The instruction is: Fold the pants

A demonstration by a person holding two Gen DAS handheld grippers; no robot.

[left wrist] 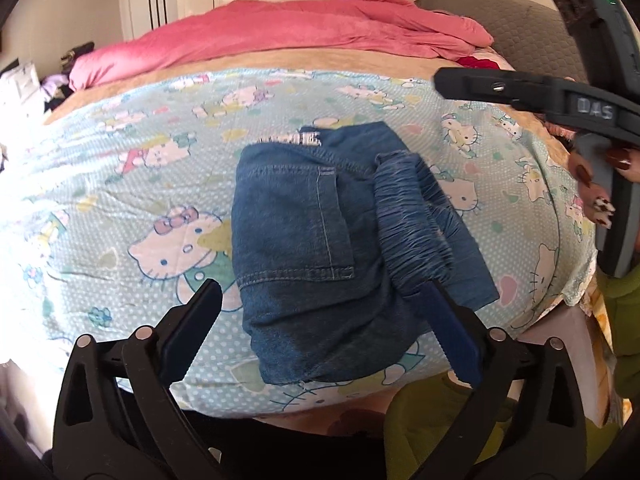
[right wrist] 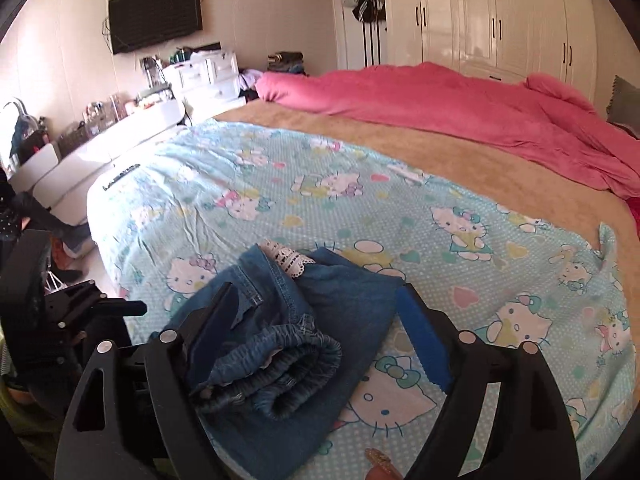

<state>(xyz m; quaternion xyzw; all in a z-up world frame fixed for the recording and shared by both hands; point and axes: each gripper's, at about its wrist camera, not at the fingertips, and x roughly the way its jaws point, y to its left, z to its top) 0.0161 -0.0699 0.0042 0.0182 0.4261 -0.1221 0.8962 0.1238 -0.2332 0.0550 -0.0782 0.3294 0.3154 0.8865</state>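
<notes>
A pair of small blue denim pants (left wrist: 320,240) lies folded in a compact bundle on a light blue cartoon-cat sheet (left wrist: 120,184). The elastic waistband (left wrist: 408,208) lies on top at the right. My left gripper (left wrist: 324,300) is open above the near part of the bundle, holding nothing. In the right wrist view the pants (right wrist: 288,344) lie between the fingers of my open right gripper (right wrist: 316,312), waistband (right wrist: 280,364) nearest; a white lace trim (right wrist: 288,258) shows at the far edge. The right gripper's body (left wrist: 560,100) shows at the right of the left wrist view.
A pink duvet (right wrist: 440,104) is bunched along the far side of the bed on a tan blanket (right wrist: 400,148). White wardrobes (right wrist: 500,20) stand behind. A wall TV (right wrist: 156,16) and cluttered white dresser (right wrist: 120,128) are at the left. The sheet's near edge (left wrist: 280,404) is close below the pants.
</notes>
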